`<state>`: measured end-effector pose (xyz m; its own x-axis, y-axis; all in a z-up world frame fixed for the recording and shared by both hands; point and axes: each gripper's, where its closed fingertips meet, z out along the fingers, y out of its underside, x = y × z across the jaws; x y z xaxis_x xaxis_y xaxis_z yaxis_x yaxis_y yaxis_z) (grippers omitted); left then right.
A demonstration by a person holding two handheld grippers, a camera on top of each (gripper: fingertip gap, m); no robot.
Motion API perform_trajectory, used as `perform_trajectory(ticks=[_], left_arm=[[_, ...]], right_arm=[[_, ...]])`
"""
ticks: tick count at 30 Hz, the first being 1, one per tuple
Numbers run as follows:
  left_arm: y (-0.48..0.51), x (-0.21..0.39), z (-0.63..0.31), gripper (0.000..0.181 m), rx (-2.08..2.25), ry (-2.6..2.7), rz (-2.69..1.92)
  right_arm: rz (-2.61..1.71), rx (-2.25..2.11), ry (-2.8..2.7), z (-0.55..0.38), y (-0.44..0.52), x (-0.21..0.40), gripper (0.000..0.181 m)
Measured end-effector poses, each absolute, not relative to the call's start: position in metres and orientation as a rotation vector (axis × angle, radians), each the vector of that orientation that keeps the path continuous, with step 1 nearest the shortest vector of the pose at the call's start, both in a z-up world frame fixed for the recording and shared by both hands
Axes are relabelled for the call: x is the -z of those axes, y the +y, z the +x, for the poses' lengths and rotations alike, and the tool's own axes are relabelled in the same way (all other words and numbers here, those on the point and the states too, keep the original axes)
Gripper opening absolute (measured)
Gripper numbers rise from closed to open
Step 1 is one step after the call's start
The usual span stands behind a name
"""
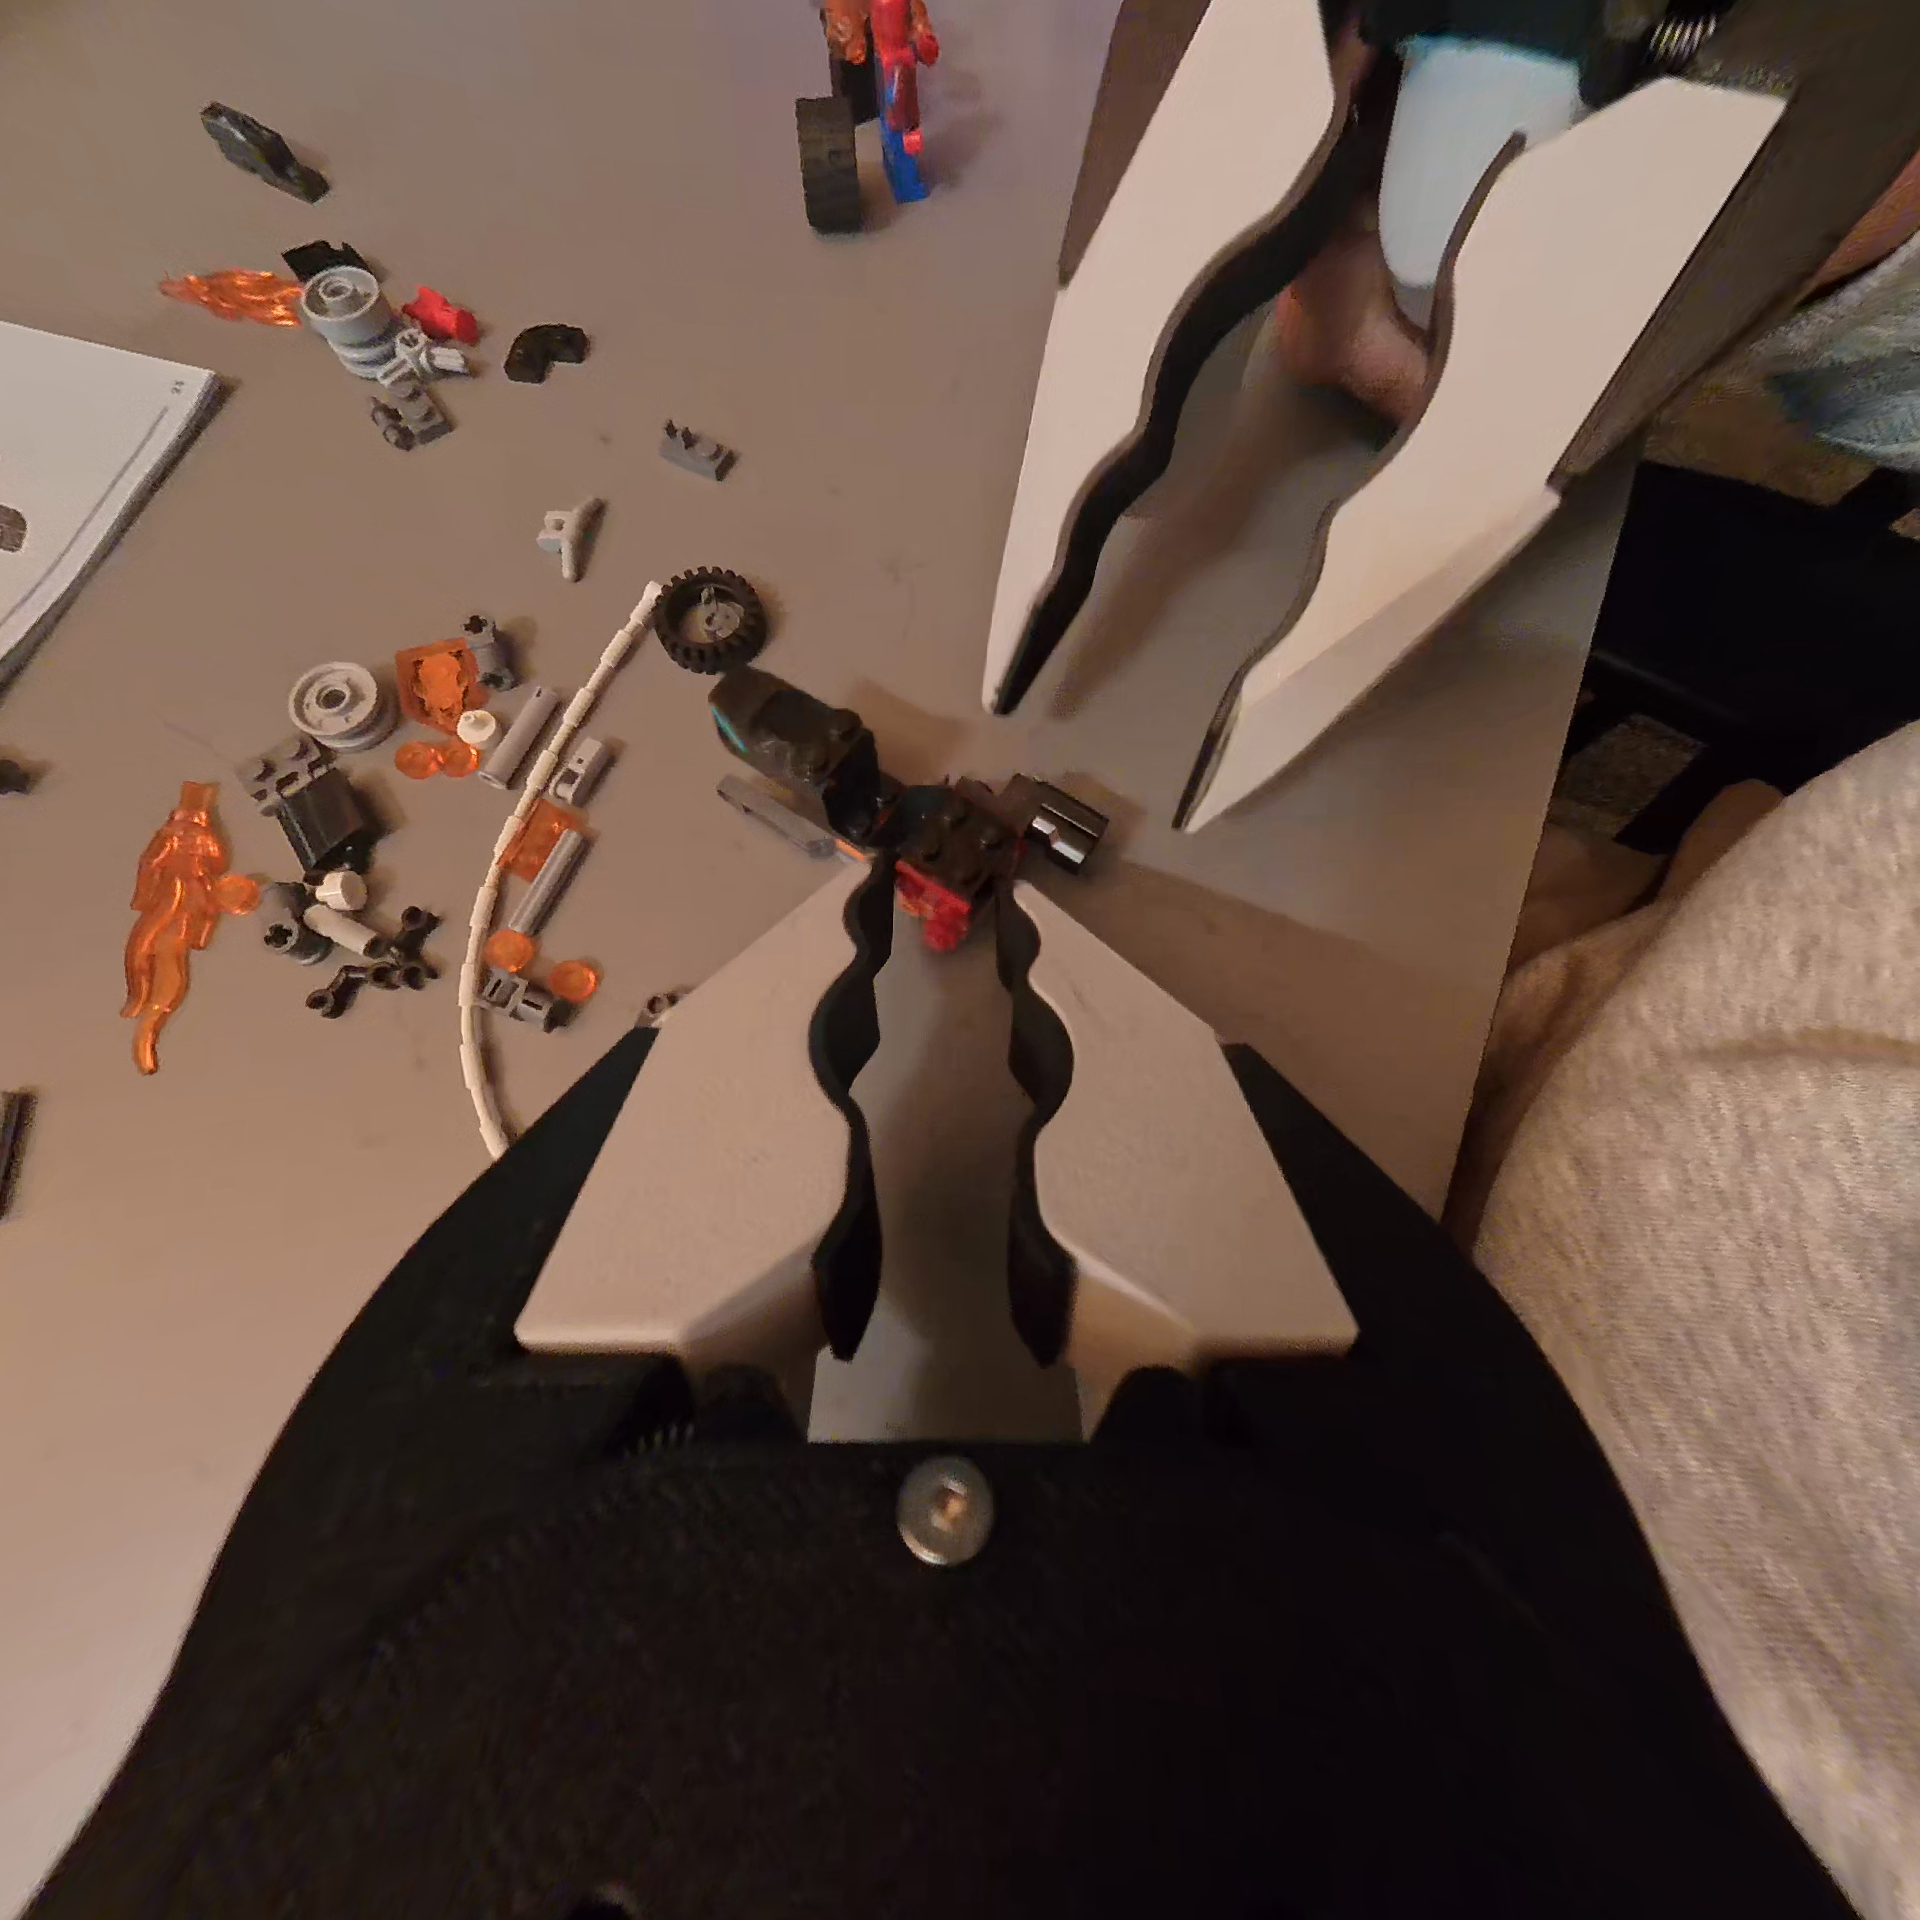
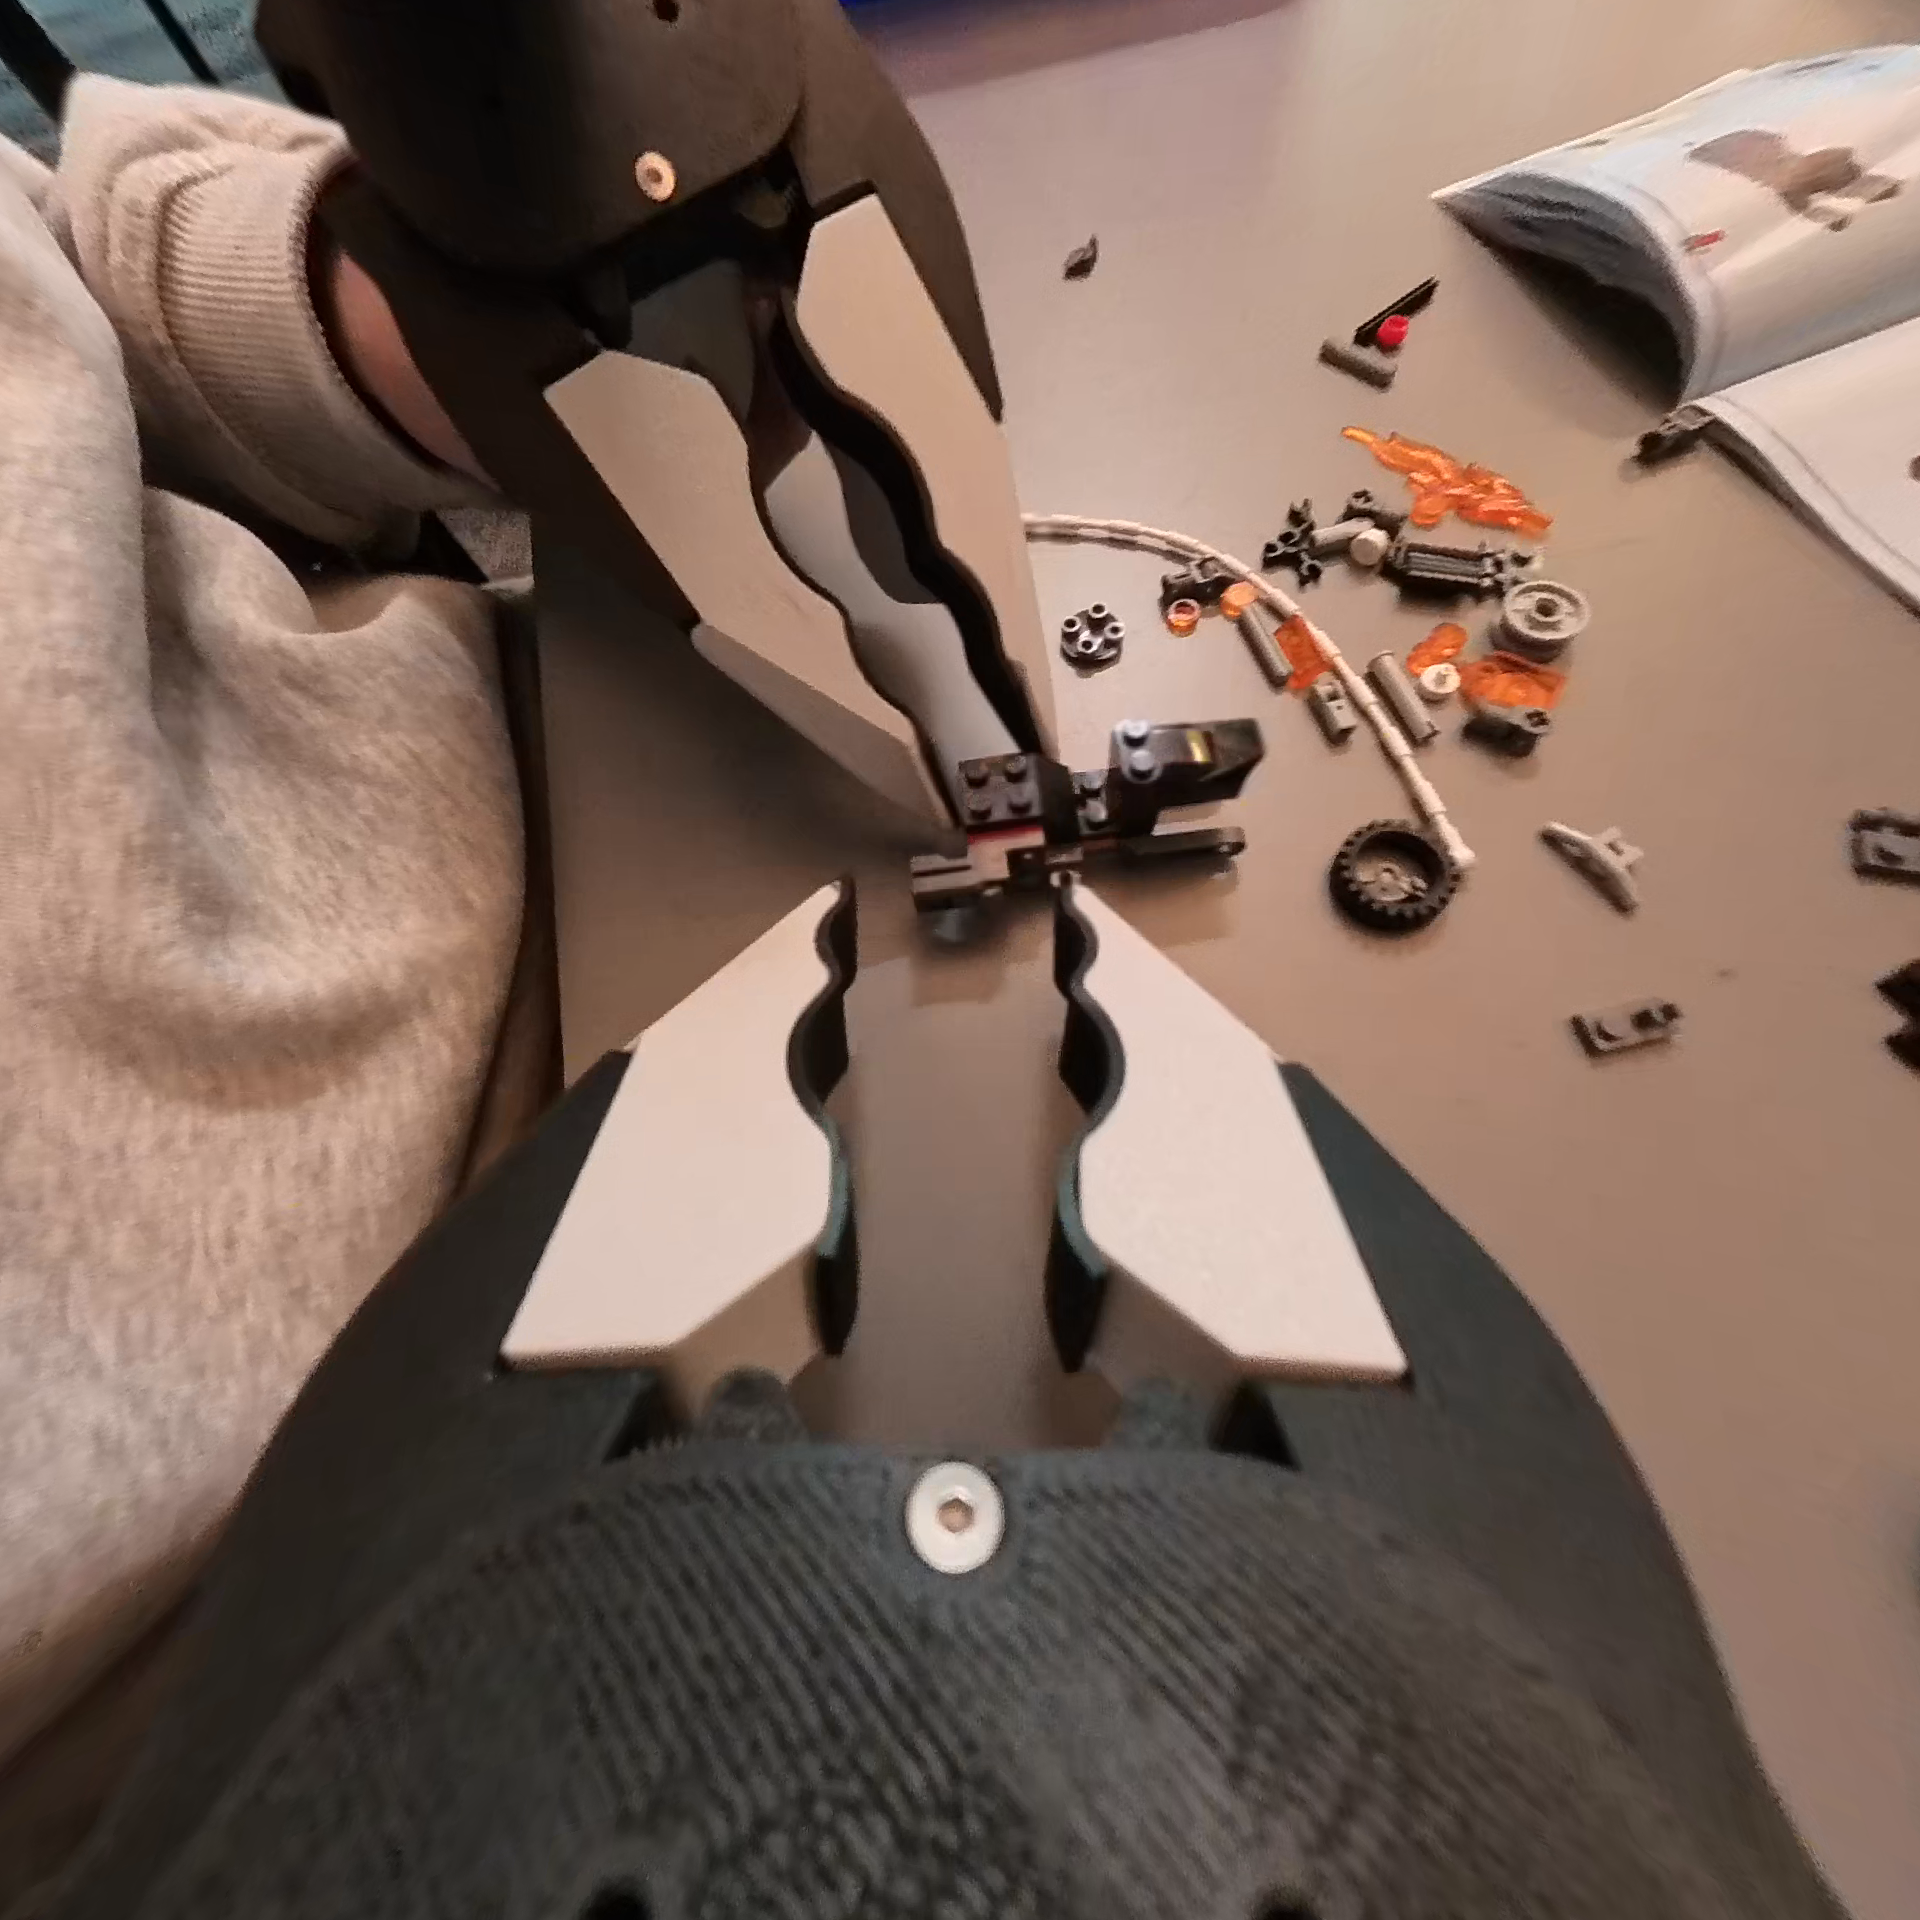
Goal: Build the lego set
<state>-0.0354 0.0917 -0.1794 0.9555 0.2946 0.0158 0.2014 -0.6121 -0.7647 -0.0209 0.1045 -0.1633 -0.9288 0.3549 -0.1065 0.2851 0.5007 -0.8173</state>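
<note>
Resting on the grey bench (image 1: 935, 364), near its edge, the partly built lego model (image 1: 914, 821) is gripped at its red-and-black end by the left claw (image 1: 932, 883); the fingertips are closed against that end, and the studs under them are partly hidden. In the right wrist view the same model (image 2: 1081, 810) is seen as a black studded block with a dark sloped piece beside it and a thin bar below, though the blur makes the joints hard to make out. The right claw (image 2: 954, 899) is held just short of the model with its fingers parted and nothing between them; in the left wrist view it (image 1: 1101, 764) is seen pointing down at the bench beside the model.

Near the model a small black tyre (image 1: 708, 619) and a long white flexible rod (image 1: 540, 831) are laid. Farther out, loose parts are scattered: grey wheel hubs (image 1: 341, 707), orange flame pieces (image 1: 177, 914) and black connector pins (image 1: 379, 961). A red-and-blue minifigure (image 1: 902, 94) is stood at the far side, its head cut off by the frame. An open instruction booklet (image 2: 1714, 208) is only partly in view. A light grey sleeve (image 2: 208, 727) fills one side of both views.
</note>
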Motion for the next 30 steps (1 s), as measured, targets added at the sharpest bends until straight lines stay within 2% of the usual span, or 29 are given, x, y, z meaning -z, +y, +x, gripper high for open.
perform_trajectory(ticks=[1, 6, 10, 13, 16, 22, 30], left_arm=[[0.092, 0.178, -0.035, 0.019, -0.133, -0.341, -2.242], [0.09, 0.173, -0.036, 0.031, -0.132, -0.32, -2.21], [0.087, 0.164, -0.037, 0.039, -0.077, -0.338, -2.144], [0.084, 0.148, -0.046, 0.039, -0.005, -0.41, -2.011], [0.074, 0.132, -0.062, 0.037, -0.039, -0.469, -1.887], [0.061, 0.115, -0.076, 0.029, -0.176, -0.492, -1.772], [0.063, 0.121, -0.075, 0.035, -0.137, -0.506, -1.8]], right_arm=[[-0.578, -1.439, -2.634, -0.023, 0.107, 0.161, 0.037], [-0.622, -1.522, -2.485, -0.042, 0.117, 0.143, 0.038], [-0.683, -1.698, -2.276, -0.067, 0.117, 0.116, 0.045], [-0.721, -1.948, -2.04, -0.085, 0.118, 0.082, 0.047], [-0.713, -2.074, -1.857, -0.097, 0.12, 0.063, 0.041], [-0.677, -1.728, -1.859, -0.107, 0.129, 0.084, 0.035], [-0.686, -1.764, -1.859, -0.103, 0.127, 0.085, 0.031]])
